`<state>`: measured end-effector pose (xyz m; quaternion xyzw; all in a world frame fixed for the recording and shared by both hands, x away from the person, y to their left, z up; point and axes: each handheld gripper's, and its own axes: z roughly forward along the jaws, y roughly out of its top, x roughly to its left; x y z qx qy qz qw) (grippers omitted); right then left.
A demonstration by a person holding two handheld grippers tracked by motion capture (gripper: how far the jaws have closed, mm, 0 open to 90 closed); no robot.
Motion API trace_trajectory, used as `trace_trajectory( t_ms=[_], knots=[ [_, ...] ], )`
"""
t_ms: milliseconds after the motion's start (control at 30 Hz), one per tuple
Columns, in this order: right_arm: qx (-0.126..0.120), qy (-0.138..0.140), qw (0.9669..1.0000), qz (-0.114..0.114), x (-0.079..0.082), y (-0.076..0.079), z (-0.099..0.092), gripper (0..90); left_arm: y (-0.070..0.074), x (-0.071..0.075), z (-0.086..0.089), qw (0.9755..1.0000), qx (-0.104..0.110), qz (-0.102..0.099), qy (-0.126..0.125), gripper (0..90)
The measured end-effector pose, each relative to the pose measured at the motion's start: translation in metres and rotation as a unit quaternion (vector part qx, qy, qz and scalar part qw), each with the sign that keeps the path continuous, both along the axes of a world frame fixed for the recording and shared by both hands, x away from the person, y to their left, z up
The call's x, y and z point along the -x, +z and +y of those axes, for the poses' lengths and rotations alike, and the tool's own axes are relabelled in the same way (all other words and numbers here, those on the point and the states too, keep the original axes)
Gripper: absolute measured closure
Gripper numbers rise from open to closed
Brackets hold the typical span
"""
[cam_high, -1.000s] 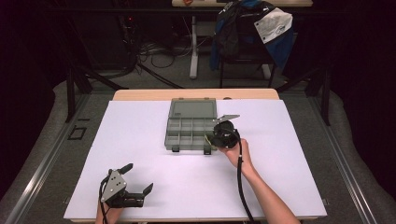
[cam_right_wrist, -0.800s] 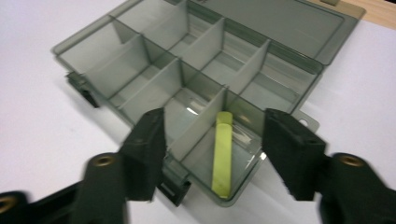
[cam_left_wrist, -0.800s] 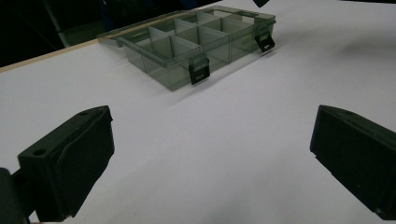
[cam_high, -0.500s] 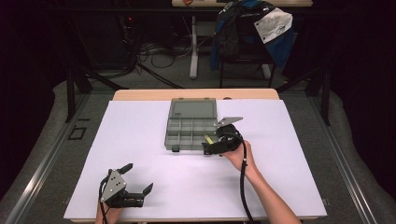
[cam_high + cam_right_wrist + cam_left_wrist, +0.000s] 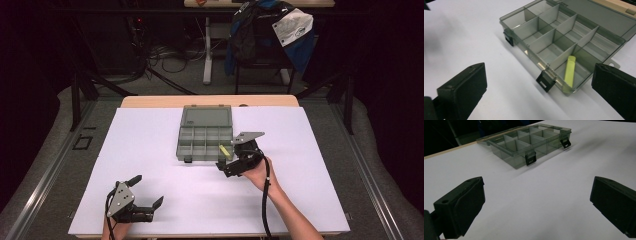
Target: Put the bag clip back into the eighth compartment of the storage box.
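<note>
High view: an open grey compartment box (image 5: 204,136) sits mid-worktop (image 5: 310,150), a yellow-green stick (image 5: 569,70) in its near right compartment. Just beside it, the right gripper (image 5: 231,166) has jaws wide apart, empty. Near left, the left gripper (image 5: 146,192) likewise gapes, empty.

Stick (image 5: 570,71) in organizer box (image 5: 204,136) — near-right compartment

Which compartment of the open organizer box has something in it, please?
The front right corner compartment of the box, nearest the right claw: it holds a yellow-green stick; the others look empty.
</note>
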<state>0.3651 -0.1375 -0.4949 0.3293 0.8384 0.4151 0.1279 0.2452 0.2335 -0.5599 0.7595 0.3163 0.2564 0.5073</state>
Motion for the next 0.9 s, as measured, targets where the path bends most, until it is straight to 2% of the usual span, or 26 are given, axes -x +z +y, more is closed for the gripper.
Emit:
trace_trajectory(
  t_ms=[33,233,767,900],
  knots=[
    [-0.002,0.005,1.0,-0.004,0.007,-0.001,-0.001,0.0,0.0,0.0,0.0,1.0,0.0,0.0,0.0,0.0],
    [-0.003,0.014,0.9998,-0.013,0.024,-0.002,-0.003,0.0,0.001,0.0,0.002,1.0,0.001,-0.002,0.0,0.0],
    [-0.017,0.024,0.999,-0.035,0.054,-0.007,-0.02,0.0,0.001,0.0,0.002,1.0,0.002,-0.001,0.001,0.0],
    [-0.019,0.026,0.9983,-0.048,0.063,-0.009,-0.025,0.0,0.001,0.0,0.001,1.0,0.001,0.0,-0.001,0.0]
  ],
)
